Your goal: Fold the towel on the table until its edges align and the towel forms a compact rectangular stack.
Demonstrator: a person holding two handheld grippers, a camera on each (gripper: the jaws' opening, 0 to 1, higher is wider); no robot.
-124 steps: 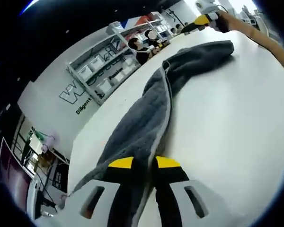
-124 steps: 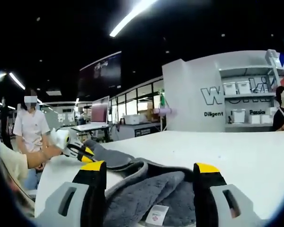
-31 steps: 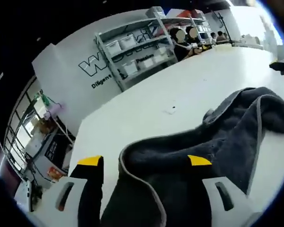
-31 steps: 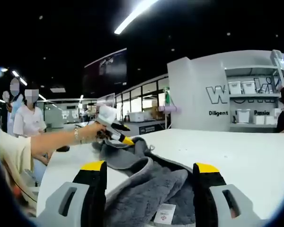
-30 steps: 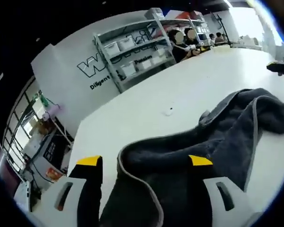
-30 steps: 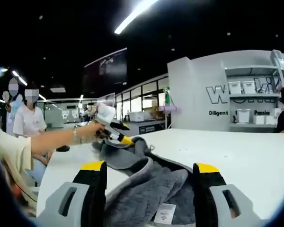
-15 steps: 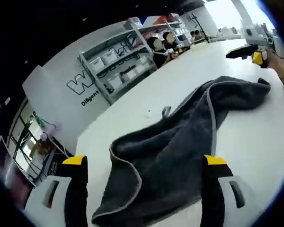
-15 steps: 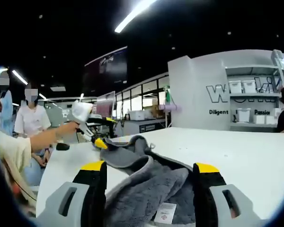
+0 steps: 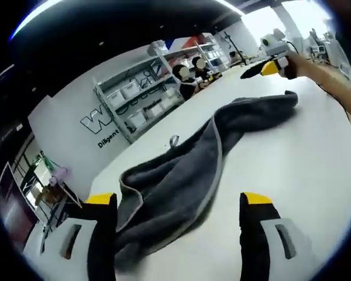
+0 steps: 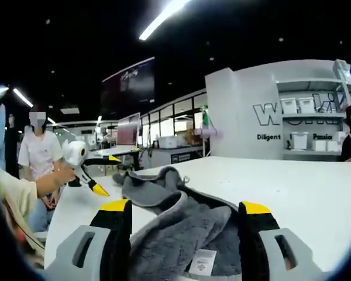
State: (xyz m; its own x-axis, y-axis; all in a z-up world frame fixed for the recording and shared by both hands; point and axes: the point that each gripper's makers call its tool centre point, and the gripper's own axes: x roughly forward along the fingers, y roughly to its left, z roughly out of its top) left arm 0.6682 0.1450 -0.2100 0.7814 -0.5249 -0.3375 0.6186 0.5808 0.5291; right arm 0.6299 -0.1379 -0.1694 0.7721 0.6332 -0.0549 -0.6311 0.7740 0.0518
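Observation:
A dark grey towel (image 9: 193, 170) with a pale hem lies loosely bunched in a long strip across the white table (image 9: 292, 158). My left gripper (image 9: 178, 202) is open, its yellow-tipped jaws wide apart at the towel's near end, touching nothing. At the far end a hand holds the right gripper (image 9: 260, 70) just beyond the towel. In the right gripper view the towel (image 10: 181, 228), white label up, lies between the wide jaws of my open right gripper (image 10: 184, 206). The left gripper (image 10: 105, 174) hangs open to the left of the towel's far corner.
Grey shelves with white bins (image 9: 140, 99) stand behind the table by a lettered white wall. People sit at the table's far end (image 9: 190, 64). A person stands beyond the table's left edge (image 10: 40, 152). Bare tabletop (image 10: 316, 187) spreads to the right of the towel.
The left gripper has drawn back from the towel's end, jaws wide, and the towel now lies stretched out on the table. The right gripper has stayed put, open.

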